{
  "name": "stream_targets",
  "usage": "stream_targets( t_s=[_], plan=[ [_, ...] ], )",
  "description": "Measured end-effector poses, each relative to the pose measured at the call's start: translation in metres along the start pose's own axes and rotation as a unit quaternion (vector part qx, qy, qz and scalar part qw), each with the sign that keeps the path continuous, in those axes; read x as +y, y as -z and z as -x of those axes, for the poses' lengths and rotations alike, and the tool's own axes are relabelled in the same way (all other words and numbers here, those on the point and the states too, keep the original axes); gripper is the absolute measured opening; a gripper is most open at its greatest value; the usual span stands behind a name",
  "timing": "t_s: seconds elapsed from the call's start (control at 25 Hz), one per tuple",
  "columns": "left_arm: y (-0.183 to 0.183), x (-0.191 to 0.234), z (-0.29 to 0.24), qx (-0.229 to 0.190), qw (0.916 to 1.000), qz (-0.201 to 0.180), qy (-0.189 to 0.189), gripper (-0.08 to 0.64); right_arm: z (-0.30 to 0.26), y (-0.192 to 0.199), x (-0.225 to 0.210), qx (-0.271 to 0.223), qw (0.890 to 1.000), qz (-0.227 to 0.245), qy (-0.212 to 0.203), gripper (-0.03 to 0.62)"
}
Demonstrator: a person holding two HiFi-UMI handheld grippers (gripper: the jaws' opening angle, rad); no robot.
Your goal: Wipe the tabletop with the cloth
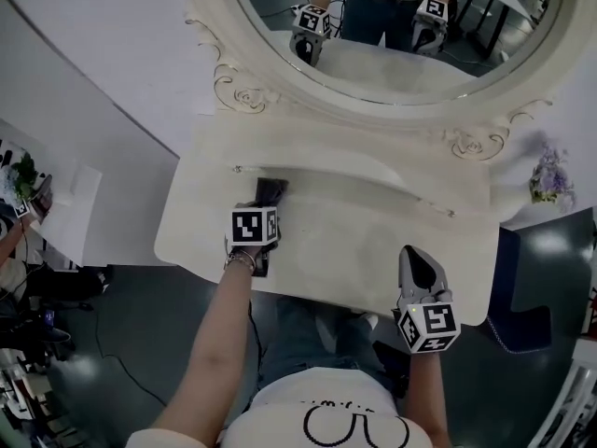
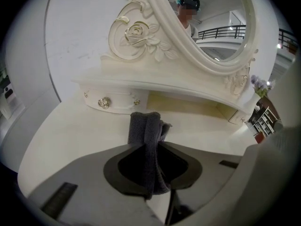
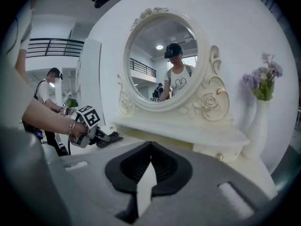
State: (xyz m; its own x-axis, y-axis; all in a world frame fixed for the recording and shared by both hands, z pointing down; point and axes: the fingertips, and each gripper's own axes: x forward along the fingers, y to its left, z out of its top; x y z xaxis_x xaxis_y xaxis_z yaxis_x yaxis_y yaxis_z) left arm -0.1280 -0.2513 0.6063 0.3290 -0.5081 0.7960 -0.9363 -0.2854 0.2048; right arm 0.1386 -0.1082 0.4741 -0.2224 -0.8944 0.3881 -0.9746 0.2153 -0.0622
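A dark grey cloth (image 2: 147,138) is folded between the jaws of my left gripper (image 2: 150,149), which is shut on it. In the head view the cloth (image 1: 271,190) lies on the cream tabletop (image 1: 354,241) at the left, just in front of the raised shelf, with the left gripper (image 1: 268,197) pressing it down. My right gripper (image 1: 416,258) hovers over the front right edge of the table. Its jaws meet, with nothing between them (image 3: 150,147). The right gripper view also shows the left gripper (image 3: 104,136) and the cloth (image 3: 114,137) at the far left.
An oval mirror (image 1: 392,35) in a carved frame stands at the back over a shelf (image 1: 373,171) with small knobbed drawers (image 2: 104,102). A vase of purple flowers (image 3: 260,86) sits at the right end. A person (image 3: 47,95) stands off to the left.
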Motion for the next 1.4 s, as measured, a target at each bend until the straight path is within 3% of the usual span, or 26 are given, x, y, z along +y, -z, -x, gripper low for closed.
stream_targets(
  t_s=[1.4],
  plan=[
    [0.032,-0.277,-0.044,0.013,0.9966,-0.053,0.062,0.081,0.125,0.027,-0.159,-0.049,0.996,-0.045,0.06,-0.003]
  ],
)
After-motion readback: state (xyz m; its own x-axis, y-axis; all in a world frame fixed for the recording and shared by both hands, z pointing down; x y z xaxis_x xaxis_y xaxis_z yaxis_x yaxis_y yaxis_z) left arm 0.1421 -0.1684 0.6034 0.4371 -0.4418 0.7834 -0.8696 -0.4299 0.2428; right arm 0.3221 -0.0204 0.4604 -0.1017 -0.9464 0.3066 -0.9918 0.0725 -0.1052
